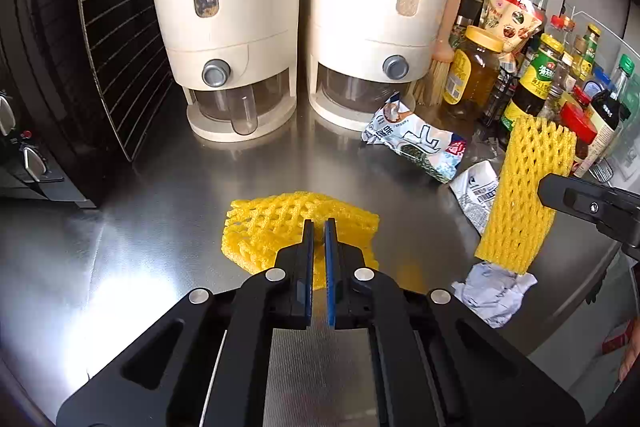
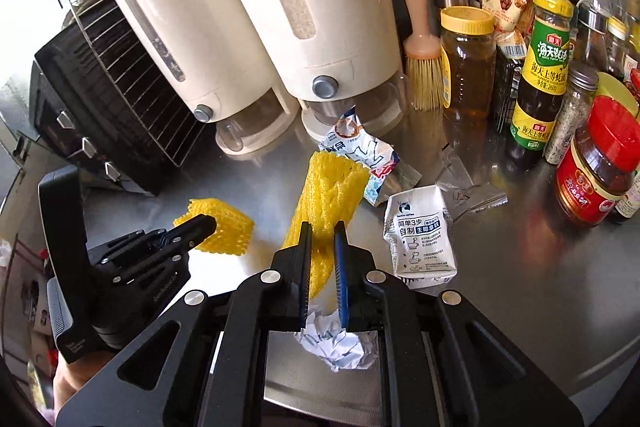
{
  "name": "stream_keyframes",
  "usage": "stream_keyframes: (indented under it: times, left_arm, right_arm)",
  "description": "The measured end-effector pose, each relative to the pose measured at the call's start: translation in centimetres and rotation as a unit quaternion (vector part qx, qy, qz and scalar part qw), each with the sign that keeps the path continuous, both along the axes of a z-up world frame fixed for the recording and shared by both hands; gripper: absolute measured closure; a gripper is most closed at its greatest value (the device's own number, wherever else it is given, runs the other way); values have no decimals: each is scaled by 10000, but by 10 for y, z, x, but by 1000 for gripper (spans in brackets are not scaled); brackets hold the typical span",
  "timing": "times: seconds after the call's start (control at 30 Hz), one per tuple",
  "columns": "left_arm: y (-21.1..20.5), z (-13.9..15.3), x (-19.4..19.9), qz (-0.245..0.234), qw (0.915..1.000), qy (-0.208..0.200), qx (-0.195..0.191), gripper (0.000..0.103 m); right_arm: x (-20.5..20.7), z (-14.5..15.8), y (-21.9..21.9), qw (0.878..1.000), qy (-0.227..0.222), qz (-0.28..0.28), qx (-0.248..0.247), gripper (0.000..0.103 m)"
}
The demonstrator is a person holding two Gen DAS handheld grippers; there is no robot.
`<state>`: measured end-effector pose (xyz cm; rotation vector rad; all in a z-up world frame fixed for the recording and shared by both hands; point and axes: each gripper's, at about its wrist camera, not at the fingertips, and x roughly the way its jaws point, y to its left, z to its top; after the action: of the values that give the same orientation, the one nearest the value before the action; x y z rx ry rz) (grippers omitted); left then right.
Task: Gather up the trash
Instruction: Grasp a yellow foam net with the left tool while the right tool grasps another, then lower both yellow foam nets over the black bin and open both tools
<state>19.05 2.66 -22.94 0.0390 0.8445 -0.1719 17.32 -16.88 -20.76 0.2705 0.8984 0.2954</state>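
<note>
Yellow foam nets: two, each clamped in gripper fingers: left gripper (image 1: pixel 319 227) net (image 1: pixel 280 219); right gripper (image 2: pixel 323 231) net (image 2: pixel 328 187); wrappers two.

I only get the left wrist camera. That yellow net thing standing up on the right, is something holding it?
Observer: Yes. The right wrist view shows the right gripper with both fingers clamped on the upright yellow net.
Operator: And the white packet half hidden behind it?
Observer: Here the white packet shows whole, lying printed face up on the steel counter, apart from the fingers.
</note>
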Motion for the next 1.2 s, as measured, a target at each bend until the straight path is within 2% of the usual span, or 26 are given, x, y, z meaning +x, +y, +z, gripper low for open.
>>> stream_keyframes:
  times: [0.33, 0.43, 0.67, 0.8, 0.93, 1.2]
  left_arm:
    - [-9, 35, -97, 3, 9999, -127, -55, 99]
    - [-17, 35, -134, -102, 9998, -159, -51, 99]
    - [-22, 20, -211, -315, 9992, -165, -188, 98]
    - [-24, -3, -247, -412, 9988, -123, -219, 98]
    - [-28, -40, -270, -423, 9988, 29, -237, 98]
    - [-31, -130, -271, -468, 9959, 630, -450, 98]
  right_arm:
    - [-84, 32, -2, 9990, -268, 45, -345, 91]
    - [-116, 30, 0, 9981, -334, 48, -513, 91]
    - [-184, 6, -1, 9982, -247, 192, -517, 91]
    - [-220, -20, 1, 9972, -138, 288, -680, 91]
    - [-240, -66, 2, 9963, 191, 373, -752, 91]
    - [-248, -169, 2, 9934, 958, 301, -545, 91]
